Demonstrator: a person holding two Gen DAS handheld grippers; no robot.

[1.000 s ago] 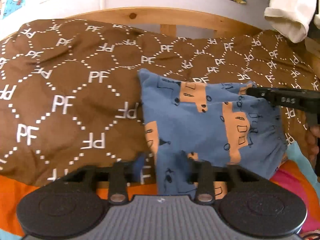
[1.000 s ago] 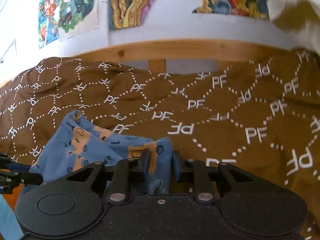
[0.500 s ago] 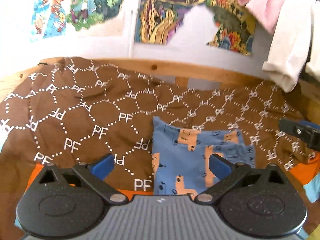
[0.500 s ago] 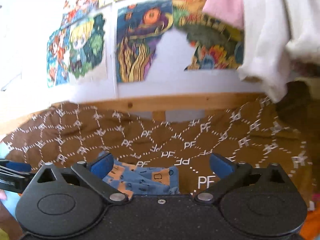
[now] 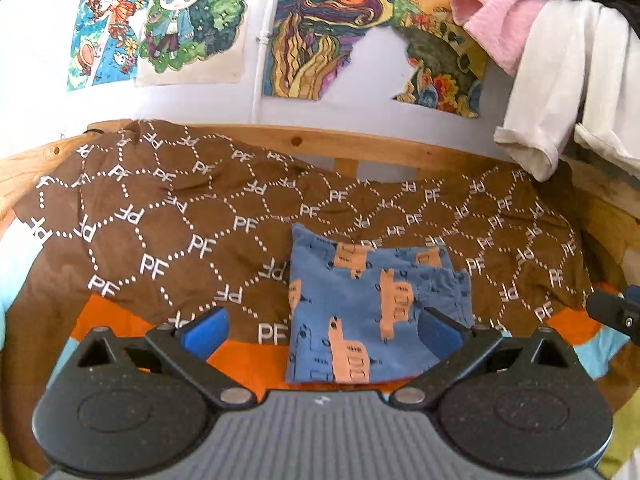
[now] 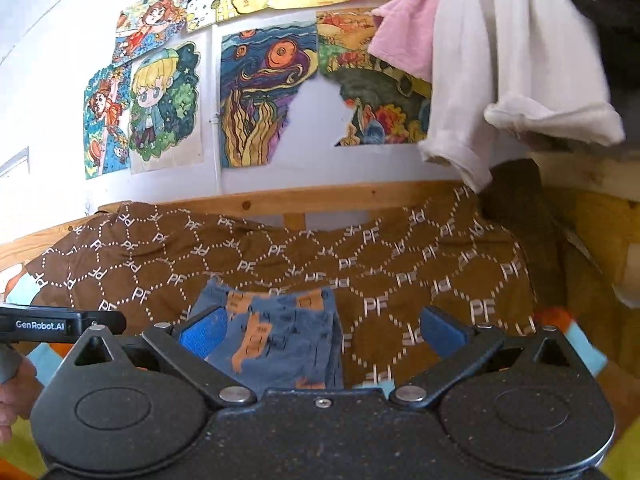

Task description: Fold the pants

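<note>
While spread wide — both claws [image 5: 322, 330] [image 6: 322, 328] empty.

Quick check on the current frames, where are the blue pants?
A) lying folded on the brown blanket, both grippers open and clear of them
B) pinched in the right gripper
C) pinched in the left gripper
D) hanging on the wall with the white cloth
A: the pants lie as a folded square on the brown blanket, and both the left gripper and right gripper stand wide open with nothing pressed between the pads.
</note>
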